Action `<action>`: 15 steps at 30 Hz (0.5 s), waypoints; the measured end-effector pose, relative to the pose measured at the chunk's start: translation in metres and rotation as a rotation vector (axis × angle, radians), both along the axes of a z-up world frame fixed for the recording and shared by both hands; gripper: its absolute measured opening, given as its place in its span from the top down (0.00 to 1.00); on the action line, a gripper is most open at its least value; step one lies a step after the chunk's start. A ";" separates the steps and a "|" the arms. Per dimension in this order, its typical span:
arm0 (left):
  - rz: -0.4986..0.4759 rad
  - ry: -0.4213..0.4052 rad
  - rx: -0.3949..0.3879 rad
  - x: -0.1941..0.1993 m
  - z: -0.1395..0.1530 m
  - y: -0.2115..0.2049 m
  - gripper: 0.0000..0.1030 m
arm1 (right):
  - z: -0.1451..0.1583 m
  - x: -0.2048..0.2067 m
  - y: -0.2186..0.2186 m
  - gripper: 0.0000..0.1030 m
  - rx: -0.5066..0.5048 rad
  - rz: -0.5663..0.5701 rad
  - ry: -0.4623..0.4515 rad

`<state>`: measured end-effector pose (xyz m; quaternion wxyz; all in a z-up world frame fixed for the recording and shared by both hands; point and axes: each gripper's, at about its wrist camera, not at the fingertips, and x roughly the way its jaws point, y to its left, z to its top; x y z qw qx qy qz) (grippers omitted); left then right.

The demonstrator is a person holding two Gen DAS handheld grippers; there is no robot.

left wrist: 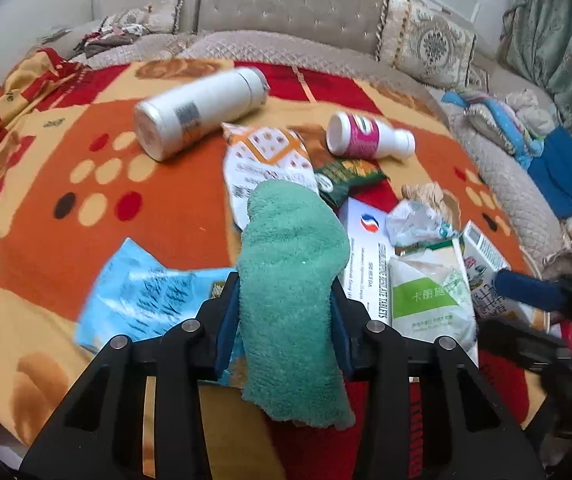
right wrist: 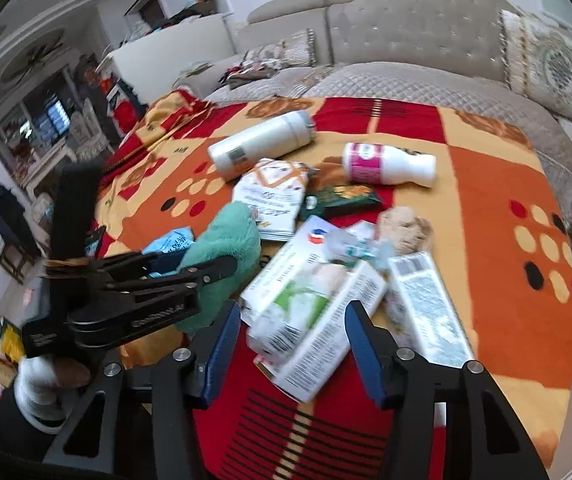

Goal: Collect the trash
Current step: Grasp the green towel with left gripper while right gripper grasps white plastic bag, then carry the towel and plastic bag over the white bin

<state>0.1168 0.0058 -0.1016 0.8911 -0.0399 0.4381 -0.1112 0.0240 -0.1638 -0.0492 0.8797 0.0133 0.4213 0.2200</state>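
Observation:
My left gripper (left wrist: 286, 292) is shut on a green fluffy sock (left wrist: 290, 256) and holds it above the blanket; it also shows in the right wrist view (right wrist: 221, 252). My right gripper (right wrist: 294, 312) is open, its jaws on either side of a white tablet box (right wrist: 318, 320) with a green-and-white packet (right wrist: 298, 300) on it. Trash lies on the patterned blanket (left wrist: 185, 200): a large white bottle (left wrist: 193, 112), a small white bottle with a pink label (left wrist: 366, 136), an orange-patterned pouch (left wrist: 265, 160), a dark green wrapper (left wrist: 350, 176), crumpled paper (left wrist: 414, 224), a blue wrapper (left wrist: 141, 296).
A grey tufted sofa (left wrist: 286, 4) with patterned cushions (left wrist: 426, 40) runs behind the blanket. Blue cloth (left wrist: 558, 168) and clothes lie on the sofa at the right. A second white box (right wrist: 426, 304) lies to the right of my right gripper. Furniture and a screen (right wrist: 53, 116) stand at far left.

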 end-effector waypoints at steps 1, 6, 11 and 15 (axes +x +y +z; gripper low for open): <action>0.004 -0.008 -0.001 -0.002 0.003 0.004 0.63 | -0.001 0.003 0.006 0.51 -0.008 0.007 0.002; 0.013 -0.031 -0.004 -0.010 0.013 0.019 0.63 | -0.019 0.020 0.025 0.55 -0.084 -0.021 0.054; 0.022 -0.029 -0.025 -0.012 0.010 0.028 0.63 | -0.028 0.025 0.024 0.54 -0.125 -0.064 0.068; 0.011 -0.022 -0.041 -0.011 0.007 0.026 0.63 | -0.040 0.032 0.030 0.51 -0.161 -0.073 0.065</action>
